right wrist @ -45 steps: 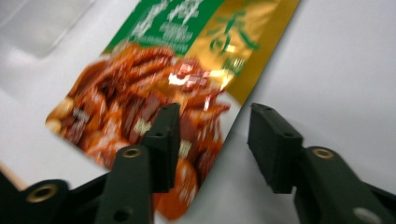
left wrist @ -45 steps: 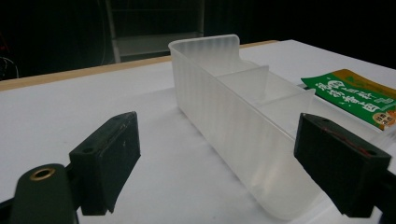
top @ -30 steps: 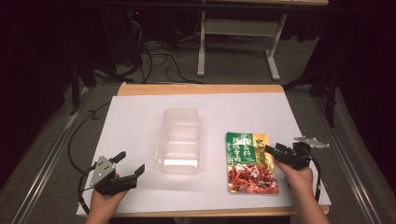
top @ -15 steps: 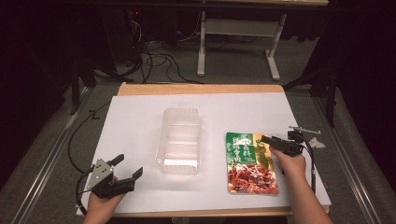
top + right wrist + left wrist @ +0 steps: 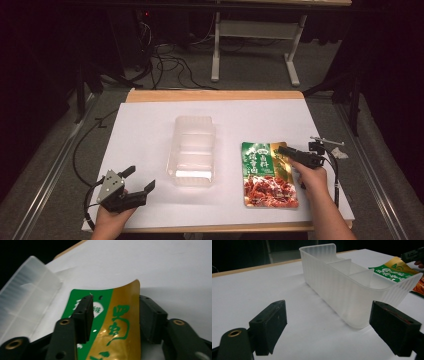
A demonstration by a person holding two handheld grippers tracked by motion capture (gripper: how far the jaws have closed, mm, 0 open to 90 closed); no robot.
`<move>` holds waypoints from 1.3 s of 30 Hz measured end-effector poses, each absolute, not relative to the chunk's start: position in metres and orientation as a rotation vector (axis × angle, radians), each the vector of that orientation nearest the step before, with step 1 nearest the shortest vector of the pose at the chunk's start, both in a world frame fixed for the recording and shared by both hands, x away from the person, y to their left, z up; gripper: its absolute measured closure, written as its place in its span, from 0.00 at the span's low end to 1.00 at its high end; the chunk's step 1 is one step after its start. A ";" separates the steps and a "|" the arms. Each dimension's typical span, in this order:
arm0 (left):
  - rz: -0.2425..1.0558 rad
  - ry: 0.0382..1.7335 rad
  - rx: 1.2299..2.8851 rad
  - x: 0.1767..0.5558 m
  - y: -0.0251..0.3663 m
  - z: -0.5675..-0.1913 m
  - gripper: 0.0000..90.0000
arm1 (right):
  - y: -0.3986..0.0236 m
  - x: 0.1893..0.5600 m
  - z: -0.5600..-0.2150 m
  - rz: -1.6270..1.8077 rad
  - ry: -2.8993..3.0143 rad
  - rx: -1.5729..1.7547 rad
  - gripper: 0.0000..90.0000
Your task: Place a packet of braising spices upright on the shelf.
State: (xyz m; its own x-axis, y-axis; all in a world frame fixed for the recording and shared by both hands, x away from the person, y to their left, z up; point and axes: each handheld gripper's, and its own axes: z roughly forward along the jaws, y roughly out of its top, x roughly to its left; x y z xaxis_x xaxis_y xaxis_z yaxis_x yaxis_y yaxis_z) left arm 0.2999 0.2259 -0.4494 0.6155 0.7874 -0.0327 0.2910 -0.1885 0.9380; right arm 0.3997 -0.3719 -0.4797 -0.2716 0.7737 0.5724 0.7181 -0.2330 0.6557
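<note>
While the right gripper (image 5: 286, 151) straddles the top right corner of the snack packet (image 5: 267, 175), its jaws have just been closing, and the packet's gold corner curls up between them. In the right gripper view one jaw sits over the green print and the other under the lifted edge of the packet (image 5: 117, 322); whether the pads already press on the foil I cannot tell, so I judge this a grip half made. Coming in low at a corner makes sense, since a flat packet offers nothing else to pinch.

The packet lies flat toward the desk's (image 5: 150, 130) right edge, nearer the front than the back, just beside the clear plastic tray (image 5: 192, 150), which stands mid-desk with its long side running front to back. That tray has dividers and looks empty, so it is likely where the packet goes.

Near the desk's front left corner the left gripper (image 5: 135, 182) rests with its jaws wide apart and nothing between them. Its own view looks at the tray's (image 5: 352, 287) near end, apart from it, well placed to steady it if needed.
</note>
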 end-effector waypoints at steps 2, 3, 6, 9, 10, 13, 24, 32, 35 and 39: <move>0.571 0.882 1.757 0.300 0.225 -0.450 0.17 | -0.370 0.397 -0.478 1.544 1.947 1.838 0.60; 0.569 0.880 1.759 0.300 0.225 -0.450 0.17 | -0.368 0.396 -0.478 1.518 1.972 1.820 0.62; 0.568 0.873 1.764 0.300 0.223 -0.450 0.17 | -0.367 0.396 -0.480 1.421 2.020 1.834 0.65; 0.571 0.870 1.770 0.300 0.223 -0.450 0.17 | -0.369 0.398 -0.484 1.402 2.021 1.885 0.71; 0.572 0.870 1.770 0.300 0.223 -0.450 0.17 | -0.368 0.398 -0.484 1.388 2.024 1.872 0.74; 0.569 0.871 1.767 0.300 0.223 -0.450 0.17 | -0.367 0.398 -0.483 1.349 2.033 1.870 0.87; 0.566 0.875 1.761 0.300 0.224 -0.450 0.17 | -0.356 0.374 -0.453 1.361 1.980 1.631 1.00; 0.563 0.867 1.770 0.299 0.221 -0.450 0.17 | -0.356 0.348 -0.429 1.487 1.934 1.487 1.00; 0.564 0.867 1.770 0.299 0.220 -0.449 0.17 | -0.355 0.342 -0.420 1.502 1.920 1.437 1.00; 0.559 0.875 1.766 0.300 0.220 -0.451 0.17 | -0.355 0.336 -0.411 1.565 1.888 1.398 1.00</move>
State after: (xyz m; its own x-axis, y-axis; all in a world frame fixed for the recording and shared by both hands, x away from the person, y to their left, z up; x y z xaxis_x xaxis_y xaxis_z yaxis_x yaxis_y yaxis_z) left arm 0.3001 0.2199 -0.4507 0.6249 0.7798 -0.0363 0.2954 -0.1931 0.9357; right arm 0.3360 -0.3546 -0.4105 -0.4714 0.8198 0.3252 0.4717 -0.0771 0.8784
